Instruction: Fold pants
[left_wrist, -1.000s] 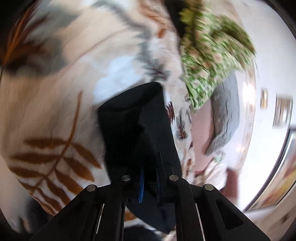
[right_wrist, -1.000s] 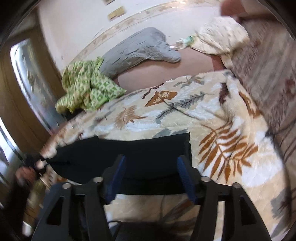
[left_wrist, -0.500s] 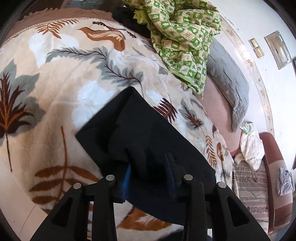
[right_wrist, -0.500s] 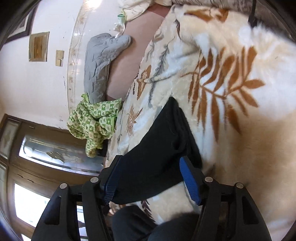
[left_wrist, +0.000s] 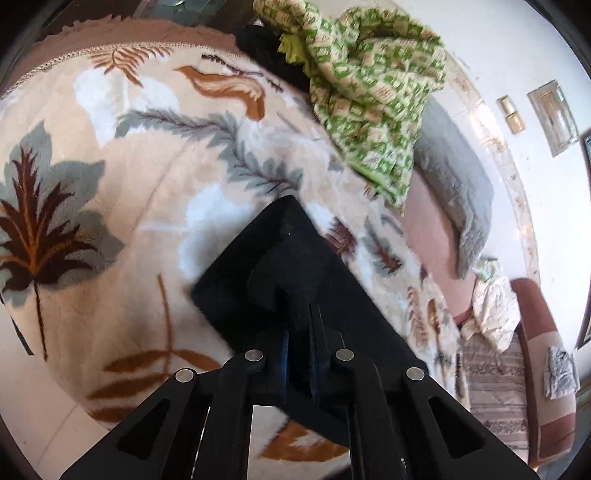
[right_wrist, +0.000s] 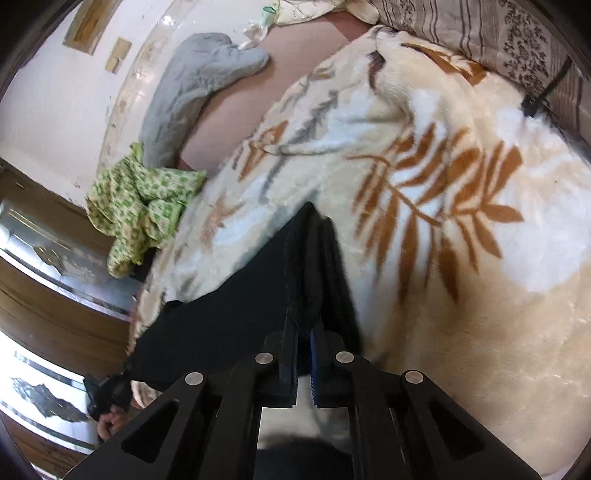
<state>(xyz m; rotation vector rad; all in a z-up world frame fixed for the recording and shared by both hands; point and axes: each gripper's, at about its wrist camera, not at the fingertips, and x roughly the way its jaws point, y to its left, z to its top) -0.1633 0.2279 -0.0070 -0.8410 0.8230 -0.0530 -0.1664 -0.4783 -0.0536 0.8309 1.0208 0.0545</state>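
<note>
On the cream plush blanket with brown leaves (left_wrist: 110, 229) lie the black fabric pants (left_wrist: 266, 266), partly folded. Both the left gripper (left_wrist: 297, 328) and the right gripper (right_wrist: 303, 314) are clenched on their cloth, probably to carry one edge over evenly.

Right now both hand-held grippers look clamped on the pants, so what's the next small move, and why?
Probably lift both ends together and carry them over toward the far edge to make the next fold. The left hand-held gripper and the right hand-held gripper are each shut on an edge of the black pants, which lie partly folded on the leaf-print blanket.
</note>
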